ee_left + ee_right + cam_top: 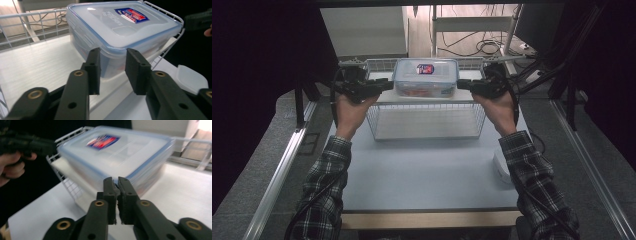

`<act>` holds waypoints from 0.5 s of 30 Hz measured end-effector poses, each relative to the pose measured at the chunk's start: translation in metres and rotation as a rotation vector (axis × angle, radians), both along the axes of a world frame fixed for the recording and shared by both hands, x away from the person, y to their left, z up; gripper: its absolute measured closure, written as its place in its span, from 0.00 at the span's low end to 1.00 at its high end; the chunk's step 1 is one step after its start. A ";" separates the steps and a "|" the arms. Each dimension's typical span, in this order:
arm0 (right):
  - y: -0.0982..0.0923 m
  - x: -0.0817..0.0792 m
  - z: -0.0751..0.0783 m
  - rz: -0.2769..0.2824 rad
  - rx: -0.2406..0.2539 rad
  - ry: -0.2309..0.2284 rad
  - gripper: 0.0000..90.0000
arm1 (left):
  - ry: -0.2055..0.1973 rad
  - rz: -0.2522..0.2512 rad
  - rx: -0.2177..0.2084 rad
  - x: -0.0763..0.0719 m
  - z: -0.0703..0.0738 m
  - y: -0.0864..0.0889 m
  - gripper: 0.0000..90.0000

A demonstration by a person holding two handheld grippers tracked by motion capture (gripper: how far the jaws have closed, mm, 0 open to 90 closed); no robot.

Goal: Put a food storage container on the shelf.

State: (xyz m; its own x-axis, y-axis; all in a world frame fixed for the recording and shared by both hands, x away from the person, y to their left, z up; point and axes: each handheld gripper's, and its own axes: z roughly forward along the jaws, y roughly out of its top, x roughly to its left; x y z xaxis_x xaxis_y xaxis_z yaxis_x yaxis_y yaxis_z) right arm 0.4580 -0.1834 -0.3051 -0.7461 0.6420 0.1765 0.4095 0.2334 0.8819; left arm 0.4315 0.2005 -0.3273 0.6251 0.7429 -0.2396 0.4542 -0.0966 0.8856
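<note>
Pale tabletop [422,170], wire basket [427,122] at back w/ clear lock-lid food container [426,77] perched on its rim: rigid, slick plastic, prob. light but contents unclear, best taken by end flaps; left gripper [113,71] jaws apart just short of container, right gripper [116,195] pinched together, holding nothing.

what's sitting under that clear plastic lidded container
The clear plastic lidded container sits over a white wire basket, apparently resting on its far rim. Its base, and whatever it rests on, is hidden.

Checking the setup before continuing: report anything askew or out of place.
The lidded container perches on the wire basket's rim, not inside it. A loose white lid lies on the table by the right sleeve.
</note>
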 end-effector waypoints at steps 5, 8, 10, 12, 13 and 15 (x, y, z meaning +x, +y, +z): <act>0.010 0.000 -0.012 0.010 -0.071 0.008 0.97 | -0.010 -0.019 -0.008 -0.010 -0.006 -0.002 0.64; 0.011 0.004 -0.015 0.006 -0.059 0.020 0.97 | -0.014 -0.020 0.003 -0.014 -0.009 -0.002 0.57; 0.011 0.007 -0.016 0.006 -0.047 0.027 0.98 | -0.008 -0.027 0.008 -0.017 -0.011 -0.001 0.54; 0.010 0.009 -0.017 0.002 -0.040 0.031 0.99 | -0.005 -0.028 -0.003 -0.020 -0.014 0.000 0.53; 0.010 0.011 -0.018 -0.008 -0.040 0.031 0.99 | -0.005 -0.032 -0.005 -0.023 -0.017 0.001 0.52; 0.009 0.013 -0.018 -0.015 -0.036 0.038 0.99 | -0.009 -0.040 -0.001 -0.026 -0.020 0.001 0.51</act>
State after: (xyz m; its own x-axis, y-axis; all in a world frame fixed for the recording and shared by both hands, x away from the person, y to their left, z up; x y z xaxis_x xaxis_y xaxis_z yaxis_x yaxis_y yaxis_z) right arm 0.4709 -0.1742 -0.3232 -0.7299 0.6593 0.1807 0.4459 0.2589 0.8568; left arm 0.4059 0.2011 -0.3471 0.6562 0.7172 -0.2346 0.4422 -0.1136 0.8897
